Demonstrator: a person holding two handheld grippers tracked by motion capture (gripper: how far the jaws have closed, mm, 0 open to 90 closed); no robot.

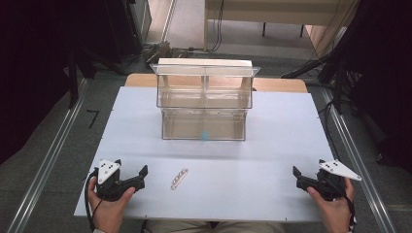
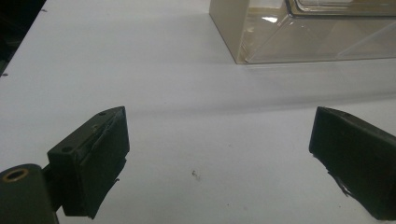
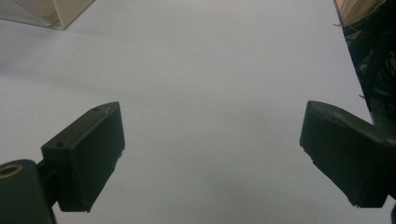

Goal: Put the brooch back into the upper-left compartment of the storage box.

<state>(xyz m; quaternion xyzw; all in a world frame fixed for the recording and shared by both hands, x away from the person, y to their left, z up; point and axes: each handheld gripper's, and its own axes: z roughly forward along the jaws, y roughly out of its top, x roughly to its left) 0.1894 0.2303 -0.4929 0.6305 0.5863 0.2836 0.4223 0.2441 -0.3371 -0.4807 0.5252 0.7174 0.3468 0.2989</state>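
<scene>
Nothing started yet, by look of it. Small silvery chain-like piece lies flat on white tabletop, untouched, at about 7 o'clock from clear two-tier box.

Left claw rests near tabletop's front edge, at 9 o'clock of piece, near but apart, jaws spread wide, holding nothing.

Right claw well apart at 3 o'clock, jaws likewise wide, empty.

Left to do, as I judge: reach, grasp piece, likely carry toward box. All of it.

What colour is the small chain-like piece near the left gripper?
Silvery, metallic: the small chain-like piece shows best in the high view.
</scene>
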